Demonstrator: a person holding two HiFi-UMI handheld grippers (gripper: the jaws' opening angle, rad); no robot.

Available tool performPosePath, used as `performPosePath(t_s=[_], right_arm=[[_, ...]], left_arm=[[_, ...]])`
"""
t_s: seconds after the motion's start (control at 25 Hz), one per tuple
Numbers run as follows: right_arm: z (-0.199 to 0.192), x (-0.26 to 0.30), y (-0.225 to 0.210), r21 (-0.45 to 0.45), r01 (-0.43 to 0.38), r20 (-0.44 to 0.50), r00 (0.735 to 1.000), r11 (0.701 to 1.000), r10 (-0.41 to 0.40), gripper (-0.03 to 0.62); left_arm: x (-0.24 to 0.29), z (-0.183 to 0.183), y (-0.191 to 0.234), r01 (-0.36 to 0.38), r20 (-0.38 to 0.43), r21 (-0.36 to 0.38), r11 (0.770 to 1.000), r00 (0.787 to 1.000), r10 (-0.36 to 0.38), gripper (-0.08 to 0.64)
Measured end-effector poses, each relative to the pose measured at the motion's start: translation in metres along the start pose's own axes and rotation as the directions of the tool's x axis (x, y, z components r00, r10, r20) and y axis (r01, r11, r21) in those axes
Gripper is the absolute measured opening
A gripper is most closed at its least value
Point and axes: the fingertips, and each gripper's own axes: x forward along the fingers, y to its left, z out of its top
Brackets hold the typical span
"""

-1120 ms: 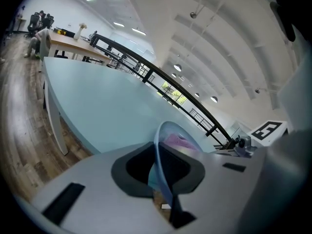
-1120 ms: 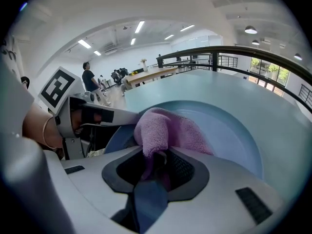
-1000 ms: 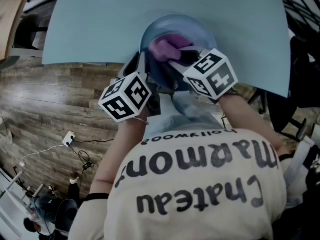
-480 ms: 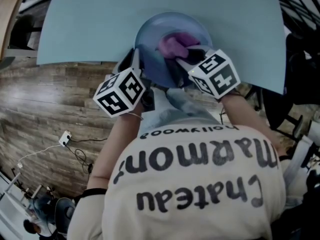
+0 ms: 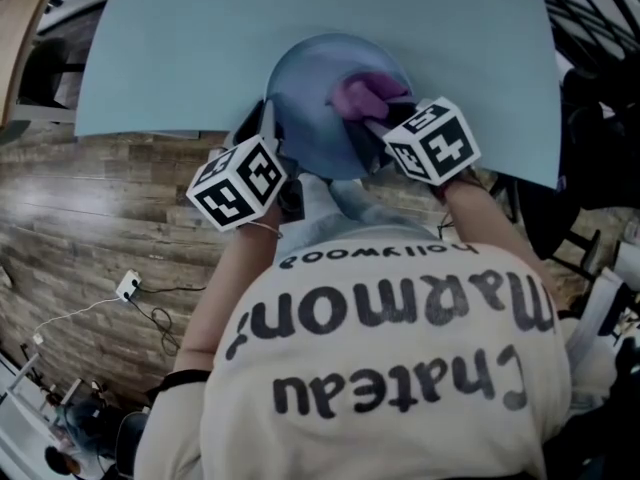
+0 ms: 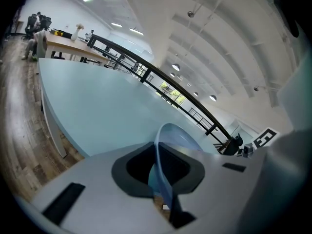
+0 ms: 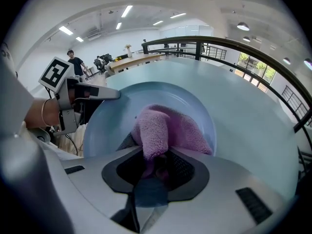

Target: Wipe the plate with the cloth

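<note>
A blue plate [image 5: 310, 108] is held tilted over the near edge of the light blue table [image 5: 180, 48]. My left gripper [image 5: 270, 138] is shut on the plate's left rim; in the left gripper view the rim [image 6: 161, 155] runs edge-on between the jaws of my left gripper [image 6: 163, 184]. A purple cloth [image 5: 362, 93] lies on the plate's right half, with my right gripper [image 5: 378, 118] shut on it. In the right gripper view the cloth [image 7: 165, 128] bulges from my right gripper [image 7: 156, 165] and presses on the plate [image 7: 105, 126]. The left gripper [image 7: 90, 94] shows at the plate's far rim.
Wooden floor [image 5: 90, 228] with a cable and plug [image 5: 130, 288] lies below the table edge. The holder's printed shirt [image 5: 390, 368] fills the lower head view. A person [image 7: 75, 62] stands far off by desks. A dark railing [image 7: 253, 52] curves past the table.
My right gripper has carried the cloth across the plate, from left of its middle to the right half. The left gripper still holds the rim in the same place.
</note>
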Motion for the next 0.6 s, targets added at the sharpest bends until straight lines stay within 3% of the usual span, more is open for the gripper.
performPosePath(t_s=[0.6], right_arm=[[-0.02, -0.012, -0.027, -0.015, 0.098, -0.048, 0.994, 0.995, -0.099, 0.141]], left_arm=[[-0.003, 0.021, -0.026, 0.049, 0.029, 0.097, 0.994, 0.998, -0.052, 0.029]])
